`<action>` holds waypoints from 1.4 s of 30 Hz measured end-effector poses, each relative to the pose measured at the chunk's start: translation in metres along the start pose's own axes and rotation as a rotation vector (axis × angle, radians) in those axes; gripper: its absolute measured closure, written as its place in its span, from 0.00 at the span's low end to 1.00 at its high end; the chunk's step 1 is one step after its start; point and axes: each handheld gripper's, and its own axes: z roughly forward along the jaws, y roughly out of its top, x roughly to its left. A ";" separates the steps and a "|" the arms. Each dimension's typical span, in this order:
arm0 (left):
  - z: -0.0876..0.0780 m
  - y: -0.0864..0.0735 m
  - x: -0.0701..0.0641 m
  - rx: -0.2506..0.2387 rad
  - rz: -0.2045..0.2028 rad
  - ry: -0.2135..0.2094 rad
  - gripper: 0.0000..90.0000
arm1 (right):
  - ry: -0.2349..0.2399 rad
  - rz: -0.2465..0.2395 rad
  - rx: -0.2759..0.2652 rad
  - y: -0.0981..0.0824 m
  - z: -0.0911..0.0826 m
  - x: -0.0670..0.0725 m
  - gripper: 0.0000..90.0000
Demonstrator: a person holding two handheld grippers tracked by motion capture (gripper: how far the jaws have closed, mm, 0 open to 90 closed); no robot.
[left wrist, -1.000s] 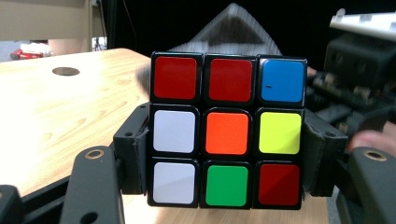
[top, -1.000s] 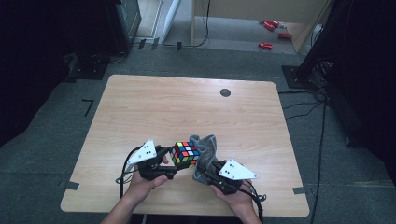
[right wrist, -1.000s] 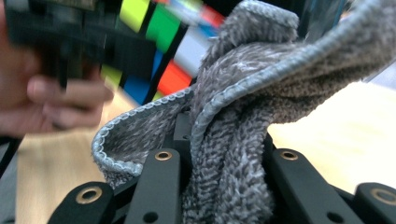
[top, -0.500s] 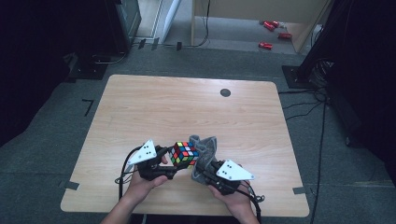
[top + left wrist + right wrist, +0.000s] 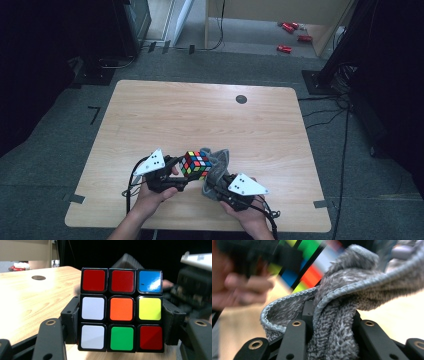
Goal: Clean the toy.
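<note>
Low over the near edge of the pale wooden table [image 5: 165, 115], the left gripper [image 5: 176, 172] clamps a multicoloured plastic puzzle cube [image 5: 195, 164]. Just beside it, the right gripper [image 5: 218, 186] pinches a bunched grey terry cloth [image 5: 218, 163], its jaws having just been easing apart, and the cloth touches the cube's right side. A dark round grommet [image 5: 241, 99] sits well apart at the far edge.

Blurred cube [image 5: 312, 267] and hand [image 5: 239, 287] behind the cloth [image 5: 337, 315], right gripper view

Puzzle cube [image 5: 196, 164]: three-by-three, black-framed, scrambled stickers. On the face seen in the left gripper view [image 5: 122, 309], red, red, blue are shown in the top row, white, orange, yellow in the middle, white, green, red at the bottom. It is held upright above the near middle of the table.

Cloth [image 5: 216, 167]: grey terry, stitched hem, bunched and folded [image 5: 337, 315]. It is pressed against the cube's right side.
</note>
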 end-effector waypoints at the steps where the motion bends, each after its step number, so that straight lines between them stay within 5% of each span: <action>1: 0.001 0.000 -0.001 0.001 0.001 -0.002 0.38 | -0.016 0.009 -0.021 0.002 -0.003 -0.002 0.79; 4: 0.001 0.000 -0.001 -0.003 -0.002 -0.003 0.38 | -0.034 -0.009 -0.030 0.002 -0.004 0.000 0.80; 10: -0.005 0.002 0.002 -0.038 -0.023 0.021 0.38 | 0.032 0.004 0.051 -0.011 0.012 0.016 0.80; 13: -0.003 0.001 -0.001 -0.064 -0.028 0.044 0.38 | 0.055 0.070 0.077 -0.015 0.023 0.027 0.80; 19: 0.005 -0.005 -0.009 -0.080 -0.024 0.056 0.38 | 0.131 0.203 0.040 -0.012 0.032 0.036 0.81; 23: 0.003 -0.004 -0.008 -0.095 -0.032 0.065 0.38 | 0.110 0.296 0.013 -0.012 0.028 0.026 0.82; 27: 0.001 -0.003 -0.007 -0.091 -0.031 0.080 0.38 | 0.009 0.343 -0.008 -0.017 0.023 0.016 0.82; 36: 0.006 -0.006 -0.012 -0.074 -0.016 0.087 0.38 | 0.136 0.329 -0.008 -0.011 0.030 0.038 0.81; 39: 0.004 -0.004 -0.011 -0.091 -0.024 0.091 0.38 | 0.110 0.327 -0.013 -0.010 0.026 0.032 0.82; 42: -0.001 -0.002 -0.008 -0.093 -0.022 0.101 0.38 | 0.033 0.342 -0.015 -0.013 0.021 0.018 0.81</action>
